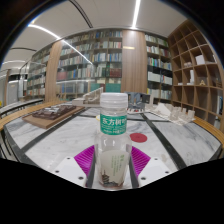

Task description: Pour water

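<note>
A clear plastic bottle with a green label and a pale cap stands upright between my fingers. It holds a little liquid with dark bits at the bottom. My gripper is shut on the bottle's lower part, with the magenta pads pressing on both sides. The bottle's base is level with the fingertips, and I cannot tell whether it rests on the white table. A small red round thing lies on the table just right of the bottle.
A flat wooden tray lies on the table at the far left. Several small white items sit at the far right. Bookshelves line the back wall and wooden cubby shelves stand at the right.
</note>
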A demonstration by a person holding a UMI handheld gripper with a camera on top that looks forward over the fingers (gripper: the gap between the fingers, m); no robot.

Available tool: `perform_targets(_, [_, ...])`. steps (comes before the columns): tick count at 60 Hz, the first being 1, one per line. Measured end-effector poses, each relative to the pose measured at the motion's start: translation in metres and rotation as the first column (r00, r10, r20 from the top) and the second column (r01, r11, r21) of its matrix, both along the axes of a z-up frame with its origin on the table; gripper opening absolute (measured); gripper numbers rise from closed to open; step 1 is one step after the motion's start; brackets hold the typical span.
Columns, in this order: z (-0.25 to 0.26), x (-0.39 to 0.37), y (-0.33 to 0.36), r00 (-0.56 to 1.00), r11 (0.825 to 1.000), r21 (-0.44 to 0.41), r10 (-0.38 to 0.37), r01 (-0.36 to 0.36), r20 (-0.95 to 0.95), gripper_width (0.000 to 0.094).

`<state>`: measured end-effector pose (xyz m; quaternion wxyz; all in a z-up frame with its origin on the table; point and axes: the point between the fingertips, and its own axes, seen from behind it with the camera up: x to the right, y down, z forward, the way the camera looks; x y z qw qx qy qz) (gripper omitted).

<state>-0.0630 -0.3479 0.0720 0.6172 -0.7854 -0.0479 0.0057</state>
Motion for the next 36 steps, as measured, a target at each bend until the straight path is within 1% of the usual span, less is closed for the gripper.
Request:
perform_targets(3, [0.0, 0.001, 0.0, 1.0, 1.0, -0.003, 0.005, -0.005, -0.006, 0.0479])
perform_targets(7, [0.004, 0.009, -0.001, 1.0, 1.0, 0.003, -0.027, 0.027, -0.003, 0.0424])
perform_targets(16, [0.029, 0.035, 0.002, 0.997, 0.997, 0.029, -0.071, 0.071, 0.009, 0.0411])
perform_targets(20, [0.04, 0.067, 0.011, 0.99, 0.99, 0.044, -0.136, 0.134, 0.048, 0.0411])
perform_targets(25, [0.058, 0.121, 0.027, 0.967, 0.973, 0.072, -0.226, 0.219, 0.12, 0.041])
perform_targets(31, [0.086, 0.184, 0.06, 0.906, 0.942, 0.127, -0.335, 0.312, 0.259, 0.041])
perform_targets(33, [0.099, 0.204, 0.072, 0.872, 0.93, 0.158, -0.367, 0.333, 0.323, 0.041])
perform_targets(36, [0.122, 0.226, 0.09, 0.815, 0.916, 0.206, -0.4, 0.344, 0.419, 0.041])
